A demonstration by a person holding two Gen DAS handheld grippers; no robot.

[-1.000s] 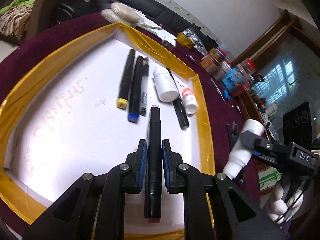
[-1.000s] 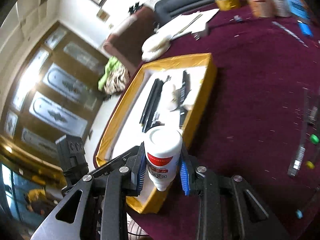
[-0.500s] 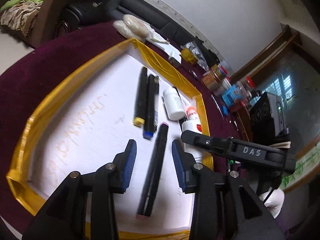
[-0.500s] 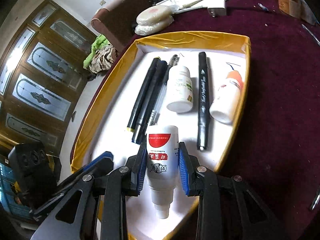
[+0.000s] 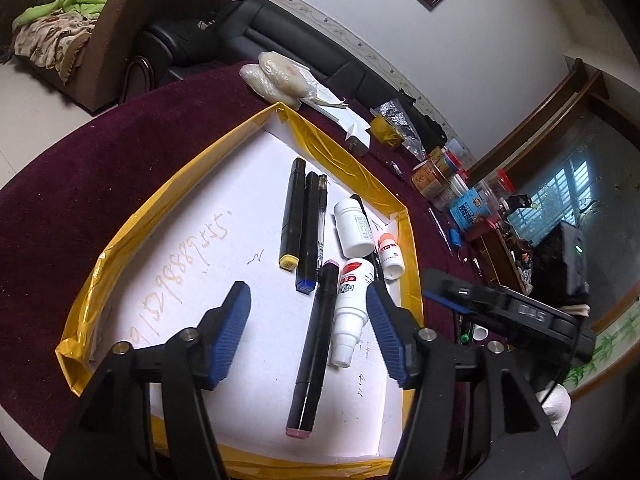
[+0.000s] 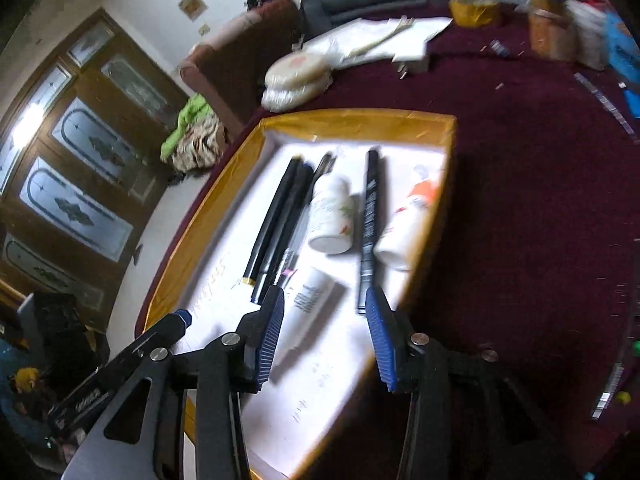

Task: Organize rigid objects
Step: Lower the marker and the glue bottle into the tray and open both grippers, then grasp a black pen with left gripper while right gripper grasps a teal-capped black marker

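A yellow-rimmed tray (image 5: 160, 200) with a white floor lies on the maroon table. My left gripper (image 5: 308, 320) hovers over it, its jaws opening wide. The black marker with pink ends (image 5: 316, 340) lies loose on the tray floor between them, untouched. A white glue bottle with a red label (image 5: 349, 308) lies right beside the marker. In the blurred right wrist view, my right gripper (image 6: 326, 320) also has its jaws opening over the glue bottle (image 6: 310, 300), and the pads stand clear of it. Farther back lie two black markers (image 5: 298, 216), a pen, a white pill bottle (image 5: 354, 224) and an orange-capped bottle (image 5: 390, 254).
Beyond the tray's rim (image 6: 360, 120) the maroon cloth (image 6: 520, 200) carries jars (image 5: 440, 176), a yellow tape roll (image 6: 476, 10), wrapped round cakes (image 5: 280, 76), papers with a white plug (image 6: 412, 62), and loose pens at the far right (image 6: 612, 380).
The left jaws spread off the black marker, which now lies in the tray. The right gripper carried the glue bottle into the tray and let it go beside the marker.
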